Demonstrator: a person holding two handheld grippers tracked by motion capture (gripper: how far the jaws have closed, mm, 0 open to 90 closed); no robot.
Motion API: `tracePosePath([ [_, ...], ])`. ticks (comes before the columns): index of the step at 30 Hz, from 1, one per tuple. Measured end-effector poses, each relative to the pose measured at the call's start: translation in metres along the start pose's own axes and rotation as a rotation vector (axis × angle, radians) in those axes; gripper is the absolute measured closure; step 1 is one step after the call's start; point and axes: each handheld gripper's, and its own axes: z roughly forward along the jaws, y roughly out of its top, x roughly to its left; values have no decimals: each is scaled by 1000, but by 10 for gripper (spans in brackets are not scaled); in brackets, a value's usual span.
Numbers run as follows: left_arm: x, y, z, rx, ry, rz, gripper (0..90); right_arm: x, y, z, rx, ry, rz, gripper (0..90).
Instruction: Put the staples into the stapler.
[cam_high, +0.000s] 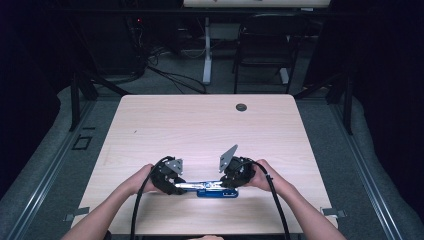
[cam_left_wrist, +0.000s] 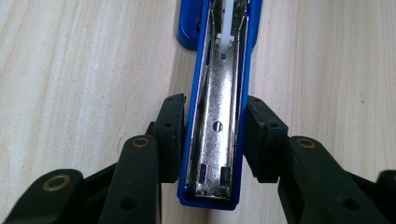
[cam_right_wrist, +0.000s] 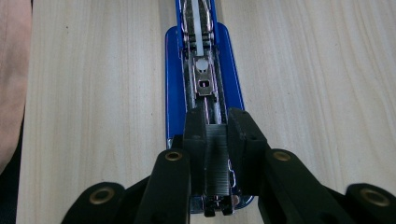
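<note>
Left gripper (cam_left_wrist: 212, 140): its jaws clamp the blue top arm of an opened stapler (cam_left_wrist: 219, 93) from both sides, the pads pressing on the blue side walls, with the shiny inner channel facing the camera. Right gripper (cam_right_wrist: 217, 144): its jaws stand narrow, pinching a strip of staples (cam_right_wrist: 217, 158) directly over the stapler's open magazine; the strip lies along the metal track between the blue base edges.

In the high view the stapler (cam_high: 212, 189) lies opened flat, lengthwise from left to right, on the surface (cam_high: 200, 125) near the person's edge. The left gripper (cam_high: 172, 186) holds its left end and the right gripper (cam_high: 227, 182) sits over its right part, with a hand behind each, forearms coming in from the bottom. Black cables trail from both grippers toward the near edge.

The surface beyond the grippers is bare light wood as far as a round grommet (cam_high: 241, 107) close to the far edge. A margin of wood remains to either side. A dark chair (cam_high: 265, 45) stands on the floor beyond the far edge.
</note>
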Motion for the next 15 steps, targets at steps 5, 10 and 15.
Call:
tracePosePath([
  [5,0,0,0,1,1,1,623,1,0,0,11,1,-17,783],
  [10,0,0,0,-1,1,1,625,1,-2,0,3,4,-1,776],
  [15,0,0,0,-1,1,1,625,-3,-7,-3,-1,29,36,742],
])
